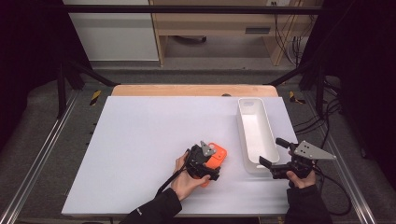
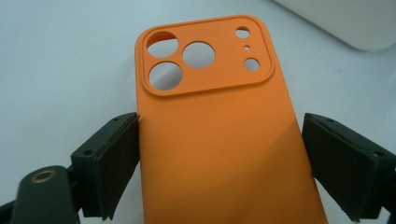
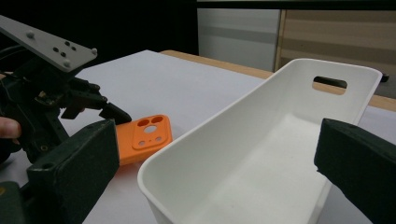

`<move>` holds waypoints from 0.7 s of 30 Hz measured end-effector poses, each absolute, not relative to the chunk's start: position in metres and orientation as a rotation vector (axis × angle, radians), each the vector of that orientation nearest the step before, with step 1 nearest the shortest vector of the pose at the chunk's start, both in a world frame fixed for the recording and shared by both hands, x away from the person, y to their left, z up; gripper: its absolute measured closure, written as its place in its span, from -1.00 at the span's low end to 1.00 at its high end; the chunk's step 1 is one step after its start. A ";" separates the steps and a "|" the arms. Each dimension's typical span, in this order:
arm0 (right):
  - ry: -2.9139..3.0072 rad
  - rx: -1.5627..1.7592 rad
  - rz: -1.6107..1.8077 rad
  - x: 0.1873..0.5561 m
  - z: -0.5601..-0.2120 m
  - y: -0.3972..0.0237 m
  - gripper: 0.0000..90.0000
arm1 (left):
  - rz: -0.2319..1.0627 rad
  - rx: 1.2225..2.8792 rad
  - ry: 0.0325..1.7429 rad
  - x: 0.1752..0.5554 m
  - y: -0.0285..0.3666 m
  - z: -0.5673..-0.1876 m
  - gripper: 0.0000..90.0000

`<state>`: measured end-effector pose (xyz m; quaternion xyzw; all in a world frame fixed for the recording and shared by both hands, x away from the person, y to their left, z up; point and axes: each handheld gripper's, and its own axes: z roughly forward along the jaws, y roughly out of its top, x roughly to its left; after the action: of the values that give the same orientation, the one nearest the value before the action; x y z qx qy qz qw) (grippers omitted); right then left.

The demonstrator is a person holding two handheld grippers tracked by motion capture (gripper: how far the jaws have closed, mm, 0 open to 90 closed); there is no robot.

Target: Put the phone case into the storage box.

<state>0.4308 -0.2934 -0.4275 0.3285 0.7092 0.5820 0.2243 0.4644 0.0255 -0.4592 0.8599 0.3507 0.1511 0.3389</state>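
Covering most of the wooden bench, the white table sheet [image 1: 140, 140] carries a long white bin [image 1: 256, 133] on its right side, lying empty. Left of the bin, well apart from it, lies the orange phone case [image 1: 218, 154] — back up, camera cut-outs toward the far end. The left gripper [image 2: 219, 154] straddles its long sides, jaws spread wide with the left pad touching the edge — whether they clamp I cannot tell. The right gripper [image 3: 224, 163] sits open at the bin's near end.
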 end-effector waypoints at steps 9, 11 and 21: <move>1.958 0.900 1.607 0.431 -0.427 -0.293 -0.99 | 0.393 2.214 0.879 0.463 0.041 -0.442 -0.72; 1.958 0.894 1.604 0.431 -0.427 -0.293 -0.99 | 0.391 2.212 0.867 0.463 0.045 -0.439 -0.72; 1.964 0.890 1.596 0.431 -0.428 -0.293 -0.99 | 0.357 2.185 0.774 0.461 0.068 -0.431 -0.72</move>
<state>0.4313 -0.2927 -0.4275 0.3231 0.7129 0.5794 0.2274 0.4612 0.0675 -0.4311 0.8587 0.3042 0.1404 0.3878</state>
